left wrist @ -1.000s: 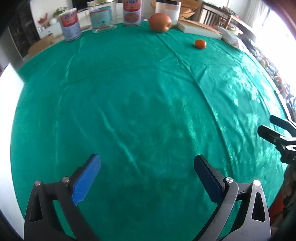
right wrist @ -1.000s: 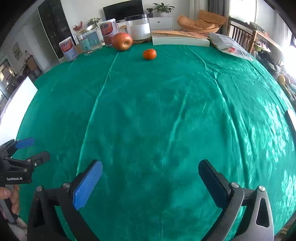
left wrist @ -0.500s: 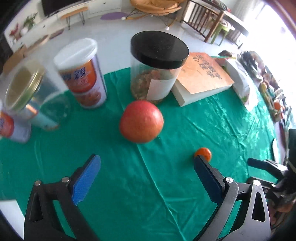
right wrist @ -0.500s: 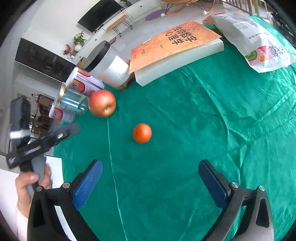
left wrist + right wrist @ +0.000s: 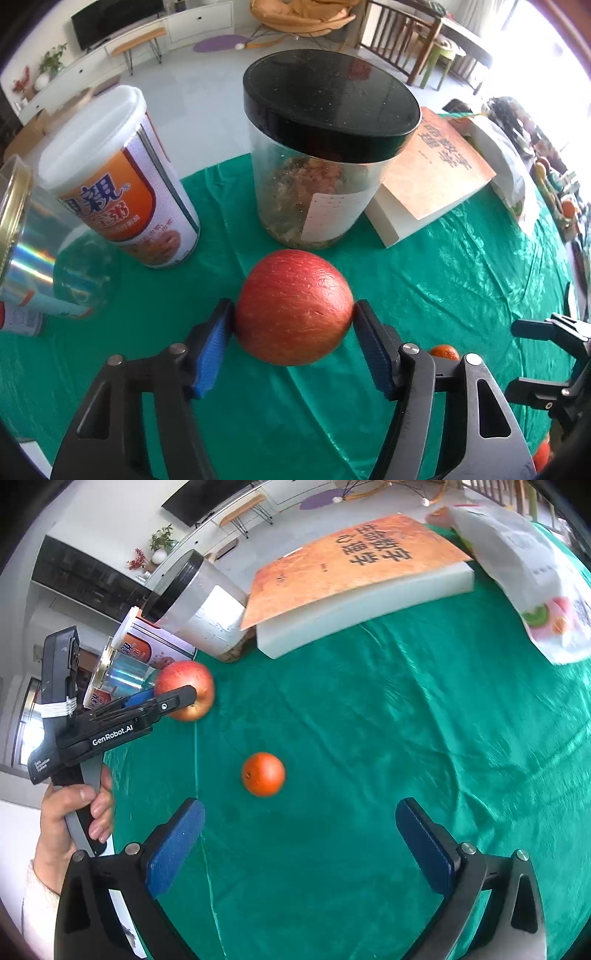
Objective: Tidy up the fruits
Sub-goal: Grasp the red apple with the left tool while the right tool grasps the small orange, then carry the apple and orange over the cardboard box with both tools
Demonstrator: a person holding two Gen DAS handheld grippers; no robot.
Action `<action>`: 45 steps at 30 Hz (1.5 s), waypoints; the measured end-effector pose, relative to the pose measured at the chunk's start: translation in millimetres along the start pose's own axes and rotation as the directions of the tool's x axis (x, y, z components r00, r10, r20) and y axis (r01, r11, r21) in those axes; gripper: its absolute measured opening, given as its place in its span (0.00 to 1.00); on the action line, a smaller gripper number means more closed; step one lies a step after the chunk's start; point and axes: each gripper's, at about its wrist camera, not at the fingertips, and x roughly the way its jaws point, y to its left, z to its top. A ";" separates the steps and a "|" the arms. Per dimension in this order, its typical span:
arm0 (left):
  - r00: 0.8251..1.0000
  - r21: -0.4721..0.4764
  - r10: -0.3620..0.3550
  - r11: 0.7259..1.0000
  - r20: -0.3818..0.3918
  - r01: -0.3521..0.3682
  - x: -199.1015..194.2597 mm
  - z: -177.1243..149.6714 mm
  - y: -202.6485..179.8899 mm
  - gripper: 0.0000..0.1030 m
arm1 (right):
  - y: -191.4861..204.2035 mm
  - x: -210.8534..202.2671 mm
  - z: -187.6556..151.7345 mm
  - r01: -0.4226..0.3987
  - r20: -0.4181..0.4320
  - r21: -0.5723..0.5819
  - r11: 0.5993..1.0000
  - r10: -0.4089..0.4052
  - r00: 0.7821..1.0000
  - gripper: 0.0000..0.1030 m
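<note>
On green cloth — left gripper just clamped apple | tangerine half-hidden | right gripper wide, empty

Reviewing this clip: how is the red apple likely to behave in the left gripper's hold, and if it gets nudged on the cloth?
The apple looks firm and round, so the left gripper, whose jaws have just been closing onto its sides, probably meets it on small curved patches; it might twist. Its skin looks glossy, so possibly somewhat slippery. On the green cloth it would likely roll if nudged.
</note>
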 end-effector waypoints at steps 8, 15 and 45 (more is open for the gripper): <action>1.000 -0.105 -0.022 0.994 -0.002 0.021 -5.9 -17.0 16.0 0.65 | 64.8 44.0 22.0 0.130 -0.098 -0.203 0.971 -0.152 0.983 0.67; 0.996 -0.204 -0.079 0.976 -0.037 0.070 -18.9 -39.6 34.3 0.64 | 86.5 78.2 23.5 0.297 -0.139 -0.305 0.905 -0.351 0.926 0.32; 0.970 -0.680 0.225 0.725 0.088 -0.107 -361.1 -454.4 358.1 0.64 | 592.4 78.2 -272.9 -0.178 -0.217 -0.776 0.604 0.009 0.976 0.30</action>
